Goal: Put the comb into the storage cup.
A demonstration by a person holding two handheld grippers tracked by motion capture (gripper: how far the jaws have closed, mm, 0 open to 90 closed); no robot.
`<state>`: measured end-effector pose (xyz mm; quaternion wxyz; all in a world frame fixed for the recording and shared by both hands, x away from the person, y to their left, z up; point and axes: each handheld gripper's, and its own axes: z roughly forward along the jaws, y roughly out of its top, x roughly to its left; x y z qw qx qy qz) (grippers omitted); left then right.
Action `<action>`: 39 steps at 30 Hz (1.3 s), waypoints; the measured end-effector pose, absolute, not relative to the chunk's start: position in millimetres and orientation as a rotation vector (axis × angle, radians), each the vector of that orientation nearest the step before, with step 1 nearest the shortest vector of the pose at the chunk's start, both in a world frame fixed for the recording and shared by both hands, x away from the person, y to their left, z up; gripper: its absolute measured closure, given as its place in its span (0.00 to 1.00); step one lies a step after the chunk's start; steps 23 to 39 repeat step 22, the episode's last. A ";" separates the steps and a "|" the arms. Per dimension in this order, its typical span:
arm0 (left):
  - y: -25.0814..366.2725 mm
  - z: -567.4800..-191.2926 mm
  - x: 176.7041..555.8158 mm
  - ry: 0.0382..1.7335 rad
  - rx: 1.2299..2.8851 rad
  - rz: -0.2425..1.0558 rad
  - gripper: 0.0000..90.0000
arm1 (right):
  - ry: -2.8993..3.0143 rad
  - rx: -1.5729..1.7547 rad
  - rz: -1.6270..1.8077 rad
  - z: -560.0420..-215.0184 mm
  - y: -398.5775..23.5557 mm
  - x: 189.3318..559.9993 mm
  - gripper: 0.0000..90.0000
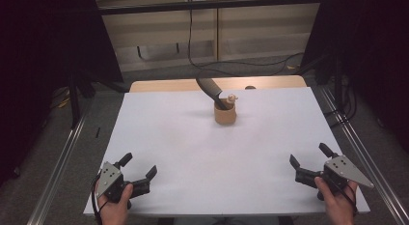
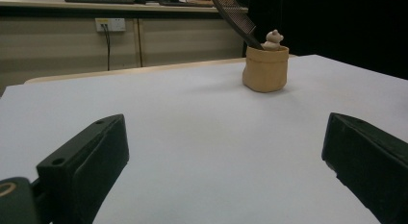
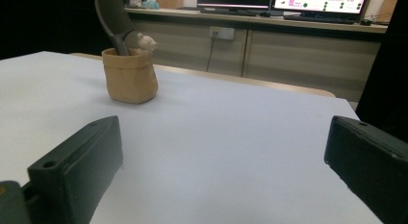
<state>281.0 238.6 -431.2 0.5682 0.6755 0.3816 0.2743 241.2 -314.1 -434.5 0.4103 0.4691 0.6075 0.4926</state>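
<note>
A small tan holder (image 1: 225,114) stands upright on the white table top (image 1: 183,143), toward the far middle. A dark brush-like tool (image 1: 208,87) leans out of it to the left, and a small pale figure (image 1: 232,98) peeks over its rim. The same holder (image 2: 265,68) sits ahead of the left gripper's jaws, and the holder (image 3: 130,76) lies ahead and left of the right gripper's jaws. My left gripper (image 1: 141,166) rests open at the near left corner, empty. My right gripper (image 1: 308,155) is open at the near right, empty.
A wooden table edge (image 1: 169,85) shows past the white sheet. Metal rails (image 1: 58,167) run along both sides on the floor. Cables (image 1: 190,36) hang down the back wall. Monitors (image 3: 284,0) stand on a counter behind.
</note>
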 end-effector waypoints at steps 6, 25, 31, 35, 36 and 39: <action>238.2 -431.4 281.3 0.903 1.577 0.643 0.03 | 1.539 1.203 1.215 -441.6 -316.3 240.0 0.00; 240.8 -431.6 285.5 0.943 1.568 0.653 0.04 | 1.549 1.188 1.251 -444.8 -313.4 244.3 0.00; 240.8 -431.6 285.5 0.943 1.568 0.653 0.04 | 1.549 1.188 1.251 -444.8 -313.4 244.3 0.00; 240.8 -431.6 285.5 0.943 1.568 0.653 0.04 | 1.549 1.188 1.251 -444.8 -313.4 244.3 0.00; 240.8 -431.6 285.5 0.943 1.568 0.653 0.04 | 1.549 1.188 1.251 -444.8 -313.4 244.3 0.00; 240.8 -431.6 285.5 0.943 1.568 0.653 0.04 | 1.549 1.188 1.251 -444.8 -313.4 244.3 0.00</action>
